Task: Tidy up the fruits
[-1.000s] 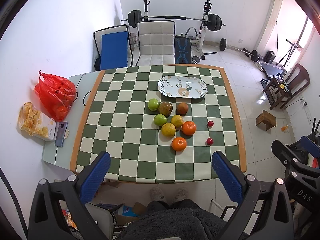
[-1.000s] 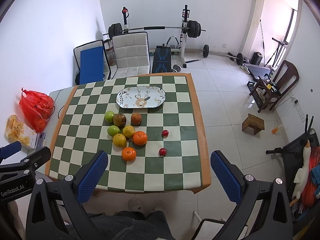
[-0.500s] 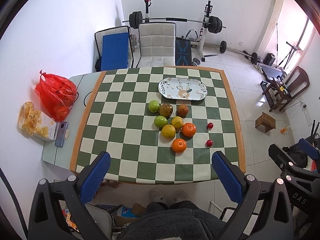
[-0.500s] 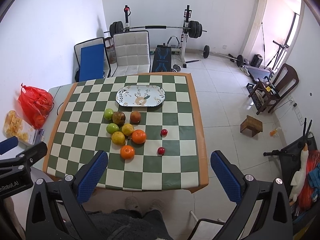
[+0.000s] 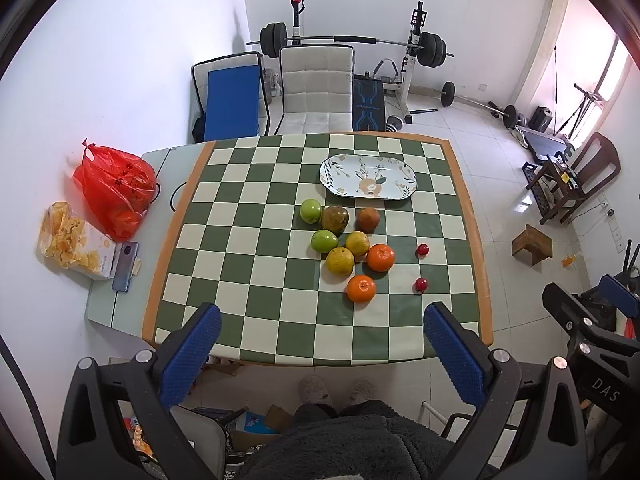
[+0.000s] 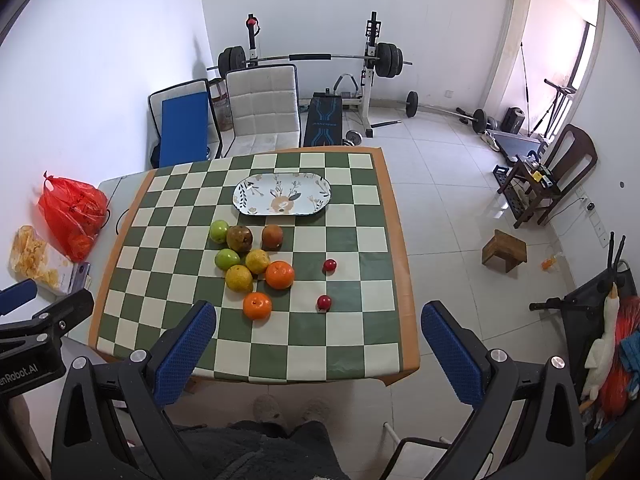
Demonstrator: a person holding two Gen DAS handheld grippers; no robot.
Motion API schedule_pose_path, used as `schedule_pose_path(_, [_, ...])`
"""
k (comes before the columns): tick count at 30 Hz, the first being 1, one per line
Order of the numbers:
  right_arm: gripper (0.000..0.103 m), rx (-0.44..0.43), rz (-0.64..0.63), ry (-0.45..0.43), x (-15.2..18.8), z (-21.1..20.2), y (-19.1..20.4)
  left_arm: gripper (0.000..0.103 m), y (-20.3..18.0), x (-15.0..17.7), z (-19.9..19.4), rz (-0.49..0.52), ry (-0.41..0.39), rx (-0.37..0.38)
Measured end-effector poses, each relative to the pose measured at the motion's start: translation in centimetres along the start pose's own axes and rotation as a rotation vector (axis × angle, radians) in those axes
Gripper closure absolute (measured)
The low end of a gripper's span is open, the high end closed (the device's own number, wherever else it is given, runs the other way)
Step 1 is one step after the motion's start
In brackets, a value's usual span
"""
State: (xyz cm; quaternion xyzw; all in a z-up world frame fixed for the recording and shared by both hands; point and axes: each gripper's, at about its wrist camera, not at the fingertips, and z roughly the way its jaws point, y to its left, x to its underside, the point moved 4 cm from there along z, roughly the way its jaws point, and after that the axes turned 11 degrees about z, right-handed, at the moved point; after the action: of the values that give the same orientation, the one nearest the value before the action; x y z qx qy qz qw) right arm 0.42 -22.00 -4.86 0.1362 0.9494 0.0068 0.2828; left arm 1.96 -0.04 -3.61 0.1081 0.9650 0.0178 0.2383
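Several fruits lie in a loose cluster on the green-and-white checkered table: two oranges, two yellow citrus, two green apples, two brownish fruits and two small red fruits. Behind them lies an empty oval patterned plate, also seen from the right as the plate. My left gripper is open, held high over the table's near edge. My right gripper is open too, above the near right side, with the nearest orange just ahead.
A red plastic bag, a snack box and a phone sit on a side table at the left. Two chairs and a barbell rack stand behind the table. A person's legs and slippers are below.
Both grippers have drifted slightly, so the table sits a little differently in view. Both stay open and no fruit has moved.
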Motion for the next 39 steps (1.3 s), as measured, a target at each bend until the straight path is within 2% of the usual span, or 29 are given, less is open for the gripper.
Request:
schedule_pose_path(36, [0.000,-0.025,0.024,-0.014,-1.3,-0.2,1.5,0.000,0.0,-0.1,0.1,-0.006,-0.009,-0.003])
schedule_pose_path(39, [0.000,-0.036,0.037,-0.020,-1.6,0.6,1.7,0.000,2.2,-0.3,0.1,-0.041,-0.030,-0.038])
